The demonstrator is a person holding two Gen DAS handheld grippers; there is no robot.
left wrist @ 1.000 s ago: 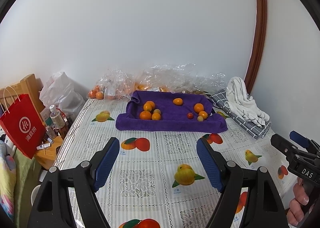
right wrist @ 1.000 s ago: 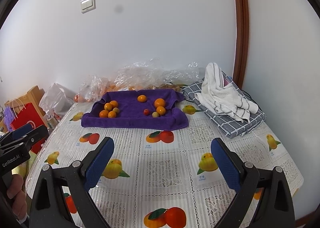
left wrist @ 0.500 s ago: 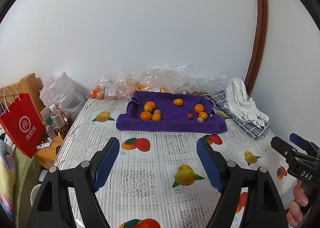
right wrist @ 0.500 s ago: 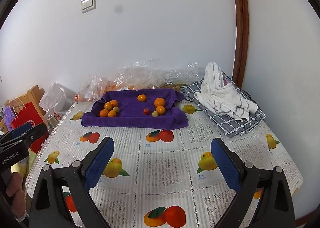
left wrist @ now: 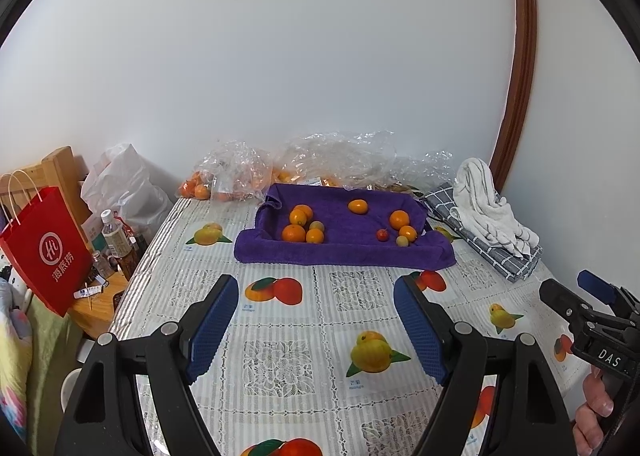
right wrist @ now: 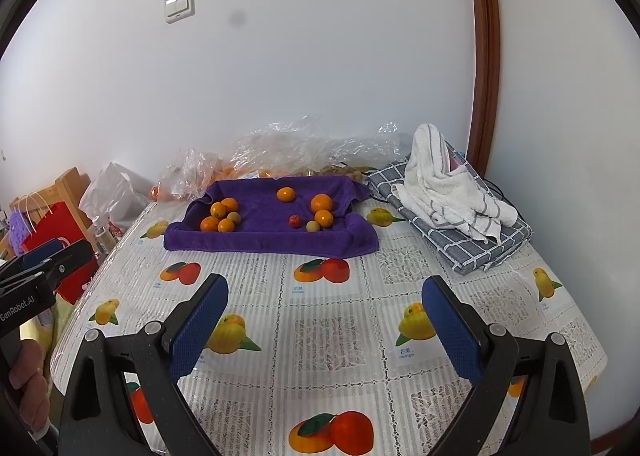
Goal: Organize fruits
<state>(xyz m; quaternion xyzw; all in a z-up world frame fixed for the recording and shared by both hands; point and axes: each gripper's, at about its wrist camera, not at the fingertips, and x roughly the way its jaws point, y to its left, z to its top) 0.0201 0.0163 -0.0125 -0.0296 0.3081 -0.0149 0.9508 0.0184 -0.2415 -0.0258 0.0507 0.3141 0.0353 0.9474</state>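
A purple towel [left wrist: 344, 252] [right wrist: 272, 242] lies at the far side of the table with several oranges on it: a cluster at its left [left wrist: 298, 226] [right wrist: 222, 216], a lone one [left wrist: 357, 206] [right wrist: 286, 194] at the back, a pair at its right [left wrist: 399, 219] [right wrist: 321, 203]. A small red fruit [left wrist: 382, 234] [right wrist: 294, 220] and greenish ones [left wrist: 402, 241] [right wrist: 313, 225] sit among them. My left gripper [left wrist: 316, 320] and right gripper [right wrist: 324, 320] hover open over the near tablecloth, well short of the towel, nothing between the pads.
Clear plastic bags [left wrist: 332, 160] with more oranges lie against the wall behind the towel. A white striped towel [right wrist: 448, 184] rests on a folded grey checked cloth [right wrist: 476, 248] at right. A red paper bag [left wrist: 44, 244] and bottles [left wrist: 116, 240] stand left of the table.
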